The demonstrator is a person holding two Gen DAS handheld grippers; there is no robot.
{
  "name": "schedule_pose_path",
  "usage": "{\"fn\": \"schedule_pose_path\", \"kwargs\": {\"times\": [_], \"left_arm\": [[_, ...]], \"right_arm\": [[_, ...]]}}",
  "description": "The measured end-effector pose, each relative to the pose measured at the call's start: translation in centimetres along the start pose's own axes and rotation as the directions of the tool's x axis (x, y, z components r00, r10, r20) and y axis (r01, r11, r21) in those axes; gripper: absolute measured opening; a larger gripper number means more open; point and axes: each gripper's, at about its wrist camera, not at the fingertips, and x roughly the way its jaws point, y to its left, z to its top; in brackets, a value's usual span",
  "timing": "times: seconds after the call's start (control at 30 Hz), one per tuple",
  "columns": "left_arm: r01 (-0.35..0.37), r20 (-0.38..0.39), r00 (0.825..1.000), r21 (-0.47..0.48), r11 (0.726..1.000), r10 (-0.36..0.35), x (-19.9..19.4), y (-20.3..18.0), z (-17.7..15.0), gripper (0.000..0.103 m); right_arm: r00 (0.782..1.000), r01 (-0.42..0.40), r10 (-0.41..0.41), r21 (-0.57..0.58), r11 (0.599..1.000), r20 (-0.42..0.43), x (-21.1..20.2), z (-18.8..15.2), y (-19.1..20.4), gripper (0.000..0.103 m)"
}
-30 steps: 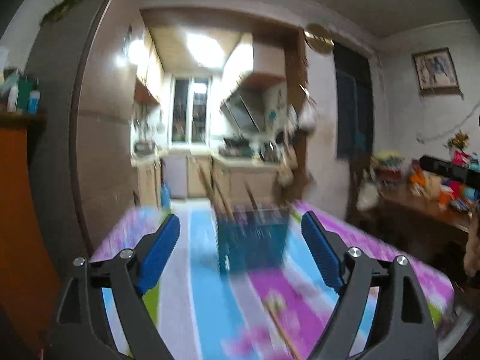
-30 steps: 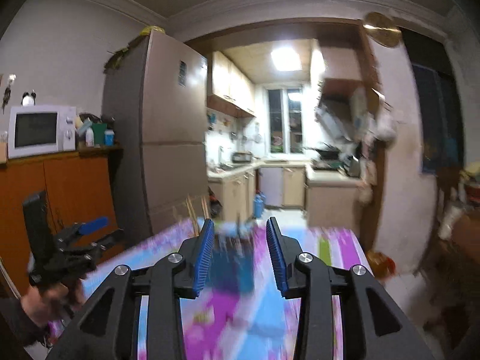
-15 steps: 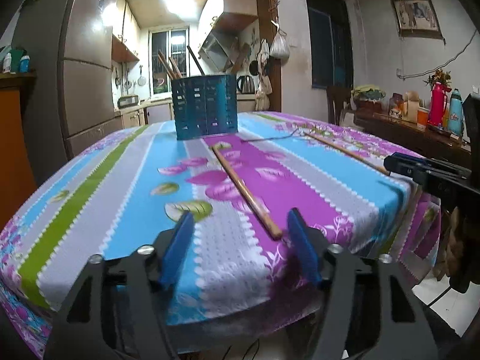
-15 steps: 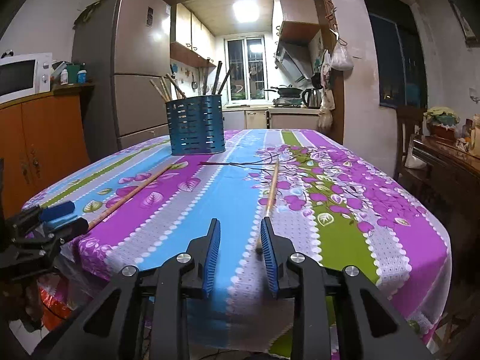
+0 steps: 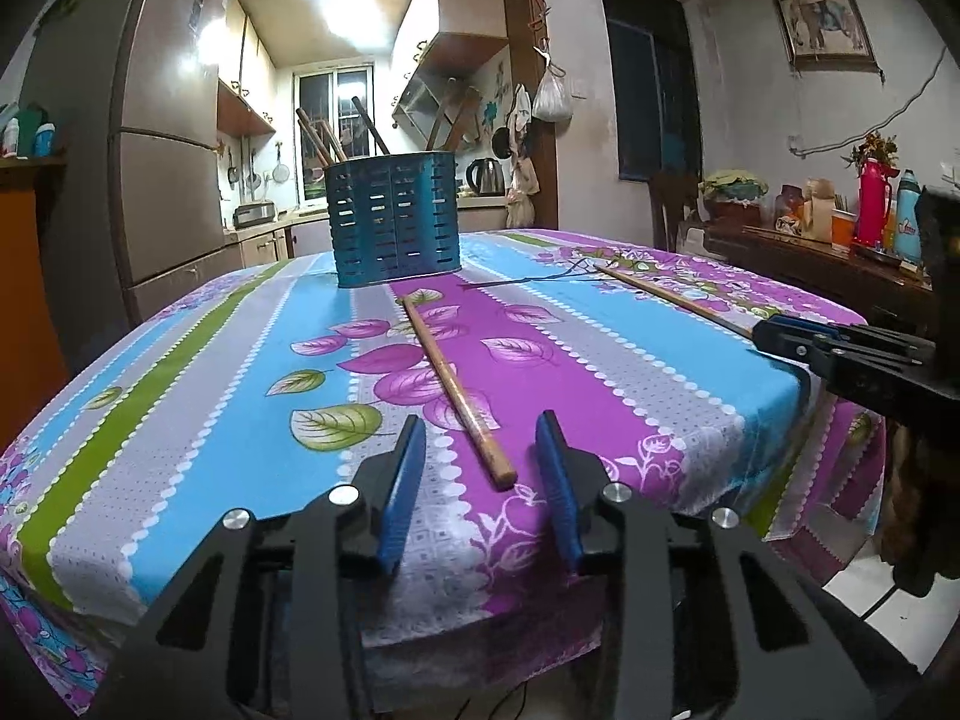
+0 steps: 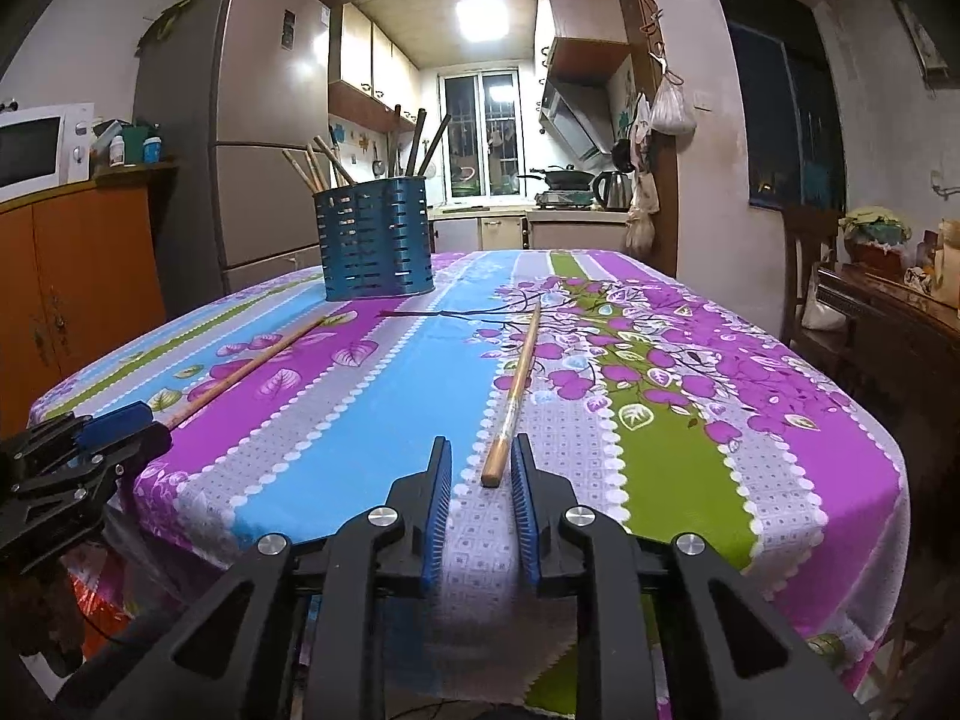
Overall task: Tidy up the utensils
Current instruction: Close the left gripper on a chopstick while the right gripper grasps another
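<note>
A blue slotted utensil holder (image 5: 393, 219) stands at the far side of the table, with several wooden sticks in it; it also shows in the right wrist view (image 6: 375, 238). Two long wooden utensils lie on the cloth. The left one (image 5: 459, 393) ends just ahead of my left gripper (image 5: 480, 441), which is open and empty. The right one (image 6: 513, 393) ends just ahead of my right gripper (image 6: 480, 462), which is open with a narrow gap and empty. A thin dark stick (image 6: 438, 313) lies near the holder.
The table wears a striped floral cloth (image 5: 198, 396) whose near edge hangs right under both grippers. A fridge (image 6: 252, 138) and orange cabinet (image 6: 72, 276) stand left. A dark sideboard (image 5: 828, 267) with flasks stands right.
Both grippers dropped from high above to the table's near edge and each moved closer to the end of its wooden utensil. The left jaws have narrowed.
</note>
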Motion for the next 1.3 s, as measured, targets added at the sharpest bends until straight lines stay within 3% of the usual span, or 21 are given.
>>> {"fn": "schedule_pose_path", "kwargs": {"times": [0.57,0.73,0.87,1.03,1.3], "left_arm": [[-0.032,0.045,0.998,0.011,0.999,0.031,-0.3,-1.4,-0.6,0.025],[-0.028,0.050,0.998,0.022,0.999,0.027,-0.4,-1.9,-0.6,0.012],[-0.027,0.045,0.999,0.031,0.999,0.025,-0.4,-1.9,-0.4,0.010],[-0.039,0.076,0.996,0.031,0.999,0.036,-1.3,-1.5,0.8,0.008],[-0.045,0.218,0.975,0.036,0.998,0.036,-3.8,-0.6,6.4,0.008]], "right_arm": [[0.999,0.031,-0.031,-0.007,0.999,0.034,0.3,-0.7,0.1,0.018],[0.999,0.033,-0.034,0.006,0.999,0.042,0.1,-0.9,0.1,0.009],[0.998,0.034,-0.034,0.001,0.999,0.058,-0.3,-0.6,-0.1,0.008],[0.992,0.040,-0.033,-0.051,0.998,0.119,-2.4,1.5,0.4,0.008],[0.969,0.008,0.032,-0.158,0.987,0.247,-5.9,7.0,2.0,0.008]]}}
